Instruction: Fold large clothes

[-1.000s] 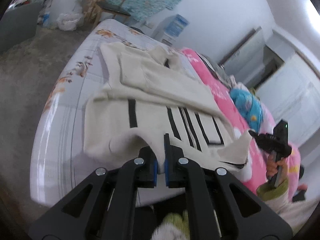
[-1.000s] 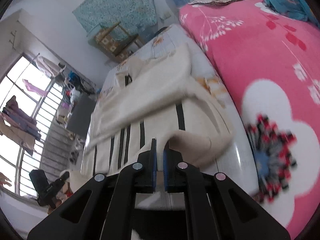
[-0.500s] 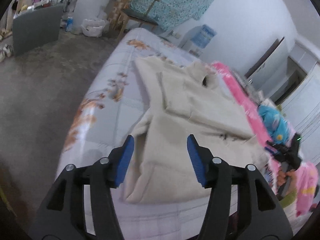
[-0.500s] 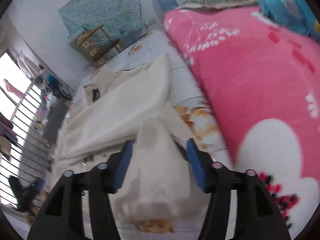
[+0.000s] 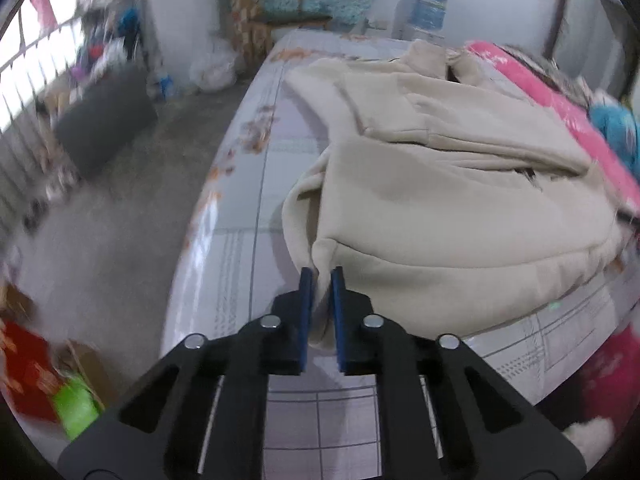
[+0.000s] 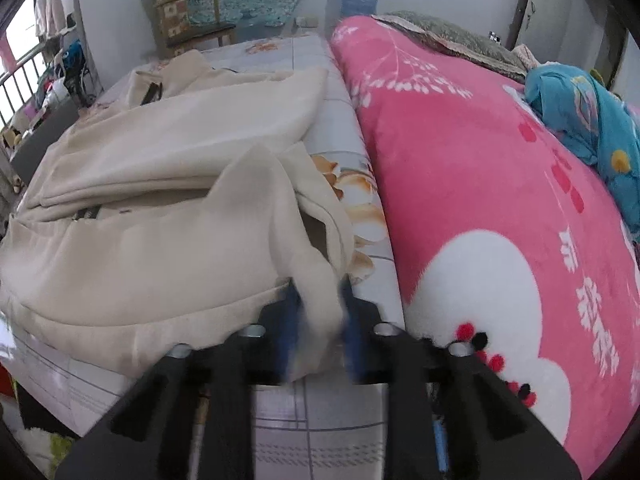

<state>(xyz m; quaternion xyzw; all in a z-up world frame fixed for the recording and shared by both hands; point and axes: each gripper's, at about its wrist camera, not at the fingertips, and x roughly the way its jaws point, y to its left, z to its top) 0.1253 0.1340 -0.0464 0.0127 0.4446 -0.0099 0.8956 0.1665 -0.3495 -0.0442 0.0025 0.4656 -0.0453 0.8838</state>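
A large cream sweater lies folded over on the bed, plain side up. My left gripper is shut on the near left fold of the sweater at the bed's front. In the right wrist view the sweater fills the left half. My right gripper sits around the near right corner of the sweater; its blue pads are blurred and stand a little apart with cloth between them.
A pink flowered blanket covers the right side of the bed, with a blue cloth on it. A wooden chair and water dispenser stand at the far wall. Grey floor lies left of the bed.
Both grippers let go of the folded-over hem and opened half a second ago. They have since come down on the new near fold; the left has shut on it, the right is narrowing.
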